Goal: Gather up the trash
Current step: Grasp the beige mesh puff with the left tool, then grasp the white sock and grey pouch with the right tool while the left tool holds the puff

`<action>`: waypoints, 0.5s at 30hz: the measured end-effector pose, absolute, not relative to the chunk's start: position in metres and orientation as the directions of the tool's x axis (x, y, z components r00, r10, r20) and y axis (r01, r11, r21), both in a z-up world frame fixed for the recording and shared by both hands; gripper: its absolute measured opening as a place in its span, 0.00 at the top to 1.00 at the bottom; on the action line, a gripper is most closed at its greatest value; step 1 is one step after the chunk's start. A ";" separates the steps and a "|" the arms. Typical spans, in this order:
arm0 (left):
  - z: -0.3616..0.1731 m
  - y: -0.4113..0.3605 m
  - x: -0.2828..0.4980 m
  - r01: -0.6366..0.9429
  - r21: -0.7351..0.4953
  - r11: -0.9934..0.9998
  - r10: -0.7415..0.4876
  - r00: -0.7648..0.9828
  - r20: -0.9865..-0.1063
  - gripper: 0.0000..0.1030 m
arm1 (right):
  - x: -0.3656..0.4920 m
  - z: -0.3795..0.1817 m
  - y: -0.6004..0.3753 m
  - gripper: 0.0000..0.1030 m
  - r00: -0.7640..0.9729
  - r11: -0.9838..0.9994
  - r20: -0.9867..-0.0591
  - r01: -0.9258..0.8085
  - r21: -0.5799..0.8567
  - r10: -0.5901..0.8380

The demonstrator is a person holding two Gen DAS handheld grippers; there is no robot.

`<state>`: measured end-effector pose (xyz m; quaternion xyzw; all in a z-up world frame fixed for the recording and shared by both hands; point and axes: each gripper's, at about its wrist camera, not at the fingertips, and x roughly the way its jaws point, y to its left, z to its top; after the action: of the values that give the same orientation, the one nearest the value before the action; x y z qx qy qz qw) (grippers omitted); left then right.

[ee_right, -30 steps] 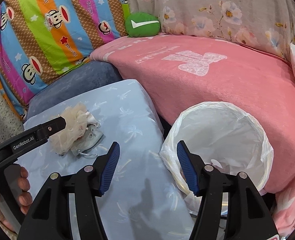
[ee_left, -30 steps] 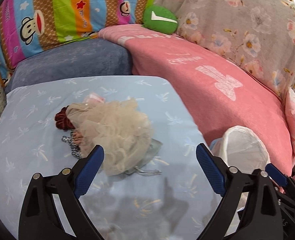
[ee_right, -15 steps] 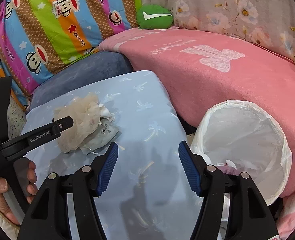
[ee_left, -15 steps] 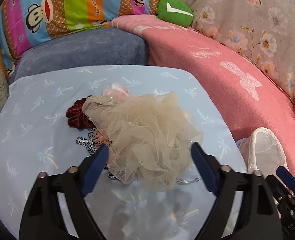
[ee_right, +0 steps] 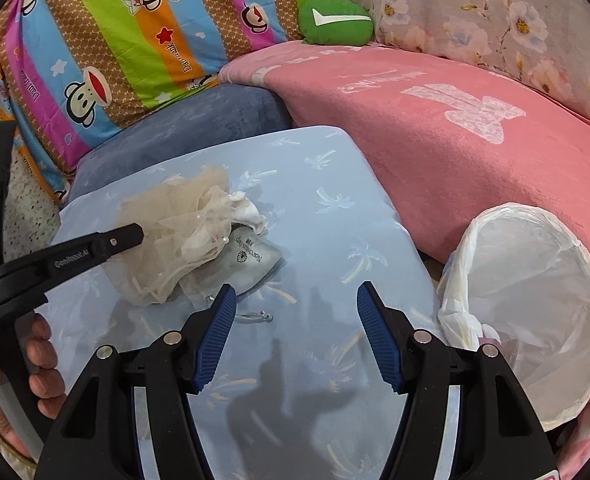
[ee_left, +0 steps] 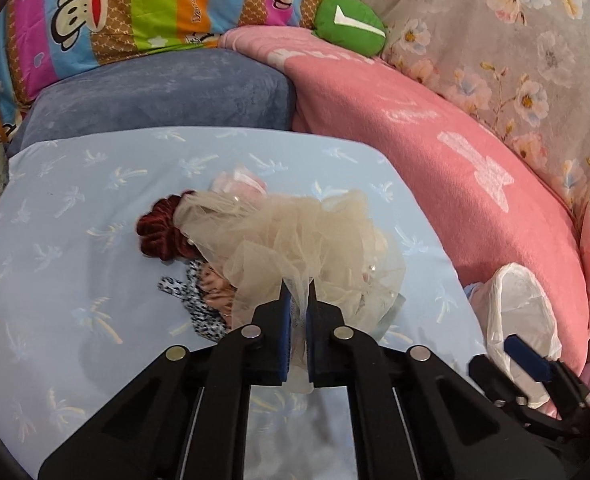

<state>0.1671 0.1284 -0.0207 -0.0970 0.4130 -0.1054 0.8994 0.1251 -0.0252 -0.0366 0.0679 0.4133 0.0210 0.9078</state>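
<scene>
Starting far left, your hand (ee_right: 35,364) grips one left gripper (ee_left: 298,294), clenched tight on the near edge of one puffy beige tulle ball (ee_left: 295,240). It sits mid-cushion on the pale blue palm-print cushion (ee_left: 75,240), piled over one dark red velvety scrunchie (ee_left: 157,232), one leopard-print scrap (ee_left: 199,304) and one silvery pouch (ee_right: 251,260). Your right gripper (ee_right: 295,312) is spread wide with nothing in it. Far right, one round bin with a thin white crinkly liner (ee_right: 535,320), beside the fuzzy pink blanket (ee_right: 435,140).
</scene>
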 end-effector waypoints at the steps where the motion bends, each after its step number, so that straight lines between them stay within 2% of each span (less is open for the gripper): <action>1: -0.017 0.133 0.166 0.102 -0.261 0.960 -0.264 0.645 -0.717 0.95 | 0.127 -0.038 -0.022 0.40 0.653 0.989 -0.751 0.012 0.147 0.103; 7: 0.006 0.158 0.158 0.078 -0.268 0.960 -0.245 0.693 -0.678 0.95 | 0.139 -0.050 0.004 0.40 0.625 0.986 -0.767 -0.026 0.166 0.146; 15: 0.010 0.171 0.154 0.059 -0.263 0.963 -0.226 0.708 -0.669 0.95 | 0.157 -0.074 0.035 0.40 0.587 0.985 -0.793 -0.051 0.165 0.163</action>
<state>0.1543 0.1710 0.0102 -0.1114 0.3738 -0.0778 0.9175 0.1573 0.0349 -0.0743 0.0621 0.4503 0.0604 0.8887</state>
